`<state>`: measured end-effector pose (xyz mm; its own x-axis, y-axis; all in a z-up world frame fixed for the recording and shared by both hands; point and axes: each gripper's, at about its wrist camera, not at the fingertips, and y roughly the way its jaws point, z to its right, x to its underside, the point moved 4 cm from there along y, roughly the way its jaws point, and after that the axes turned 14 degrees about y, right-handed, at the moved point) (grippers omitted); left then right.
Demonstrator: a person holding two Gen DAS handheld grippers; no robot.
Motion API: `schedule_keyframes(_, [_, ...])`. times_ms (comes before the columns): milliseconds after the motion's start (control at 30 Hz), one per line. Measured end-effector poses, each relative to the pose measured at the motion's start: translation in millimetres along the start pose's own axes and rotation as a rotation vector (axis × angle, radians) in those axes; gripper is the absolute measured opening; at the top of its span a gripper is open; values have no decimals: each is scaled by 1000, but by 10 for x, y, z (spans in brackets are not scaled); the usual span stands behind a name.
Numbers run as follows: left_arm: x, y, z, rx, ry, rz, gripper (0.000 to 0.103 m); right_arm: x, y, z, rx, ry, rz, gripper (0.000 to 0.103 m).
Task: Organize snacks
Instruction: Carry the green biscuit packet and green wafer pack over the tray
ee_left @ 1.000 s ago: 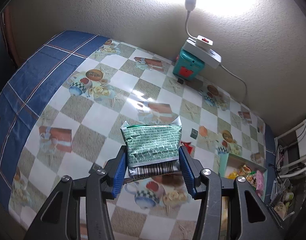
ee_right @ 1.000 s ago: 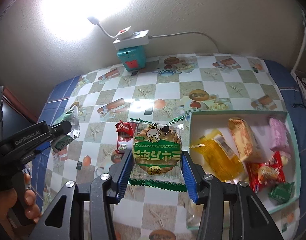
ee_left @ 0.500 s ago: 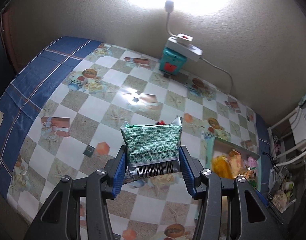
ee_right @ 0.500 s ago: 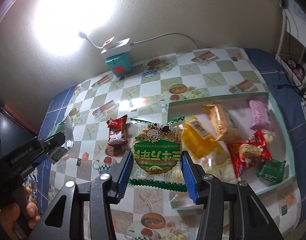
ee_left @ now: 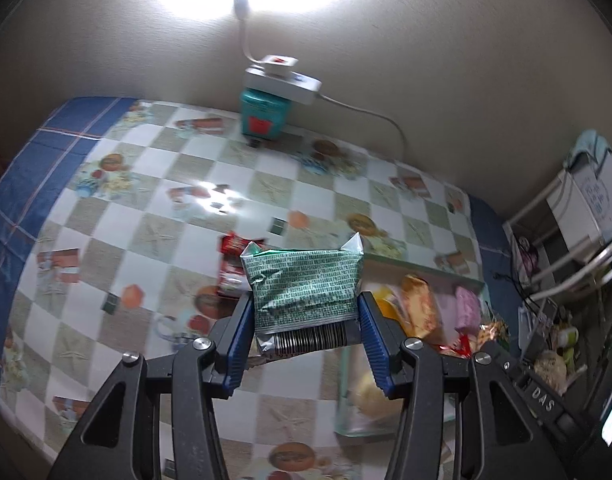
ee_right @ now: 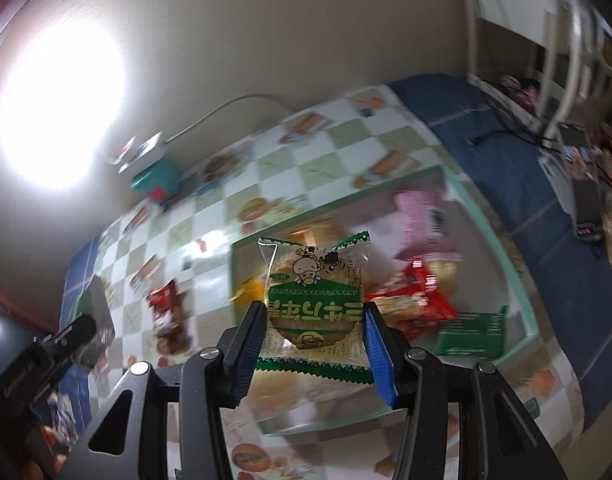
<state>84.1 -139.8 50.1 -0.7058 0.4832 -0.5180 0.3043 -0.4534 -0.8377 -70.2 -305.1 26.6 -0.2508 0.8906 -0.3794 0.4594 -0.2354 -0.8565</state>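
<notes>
My left gripper (ee_left: 306,312) is shut on a green-and-silver snack packet (ee_left: 303,286), held above the checkered table near the left edge of the pale green tray (ee_left: 422,271). My right gripper (ee_right: 314,320) is shut on a clear round-biscuit packet with green print (ee_right: 314,280), held above the tray (ee_right: 502,252). The tray holds a pink packet (ee_right: 422,220), a red packet (ee_right: 418,300), a small green packet (ee_right: 472,332) and yellow ones. A red snack packet (ee_left: 231,266) lies on the table left of the tray; it also shows in the right wrist view (ee_right: 165,308).
A teal box (ee_left: 263,114) with a white power strip (ee_left: 281,78) and lamp stands against the back wall. A white rack (ee_left: 578,232) with clutter stands right of the table. The left gripper's body (ee_right: 45,356) shows at the left of the right wrist view.
Both grippers moved right toward the tray with their packets. The right gripper now hangs over the tray and its view is blurred and tilted. The left gripper now sees the tray close by.
</notes>
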Motion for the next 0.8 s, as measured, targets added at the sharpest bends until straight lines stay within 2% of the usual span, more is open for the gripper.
schedule_keyframes(433, [55, 325, 906, 82, 169, -62, 52, -260, 15, 603, 63, 124, 15, 52])
schedule_keyframes(633, [124, 549, 1200, 114, 212, -112, 52, -310, 214, 946, 146, 166, -32, 52])
schedule_keyframes(800, [214, 745, 1431, 147, 238, -157, 52, -392, 203, 1118, 172, 199, -11, 52])
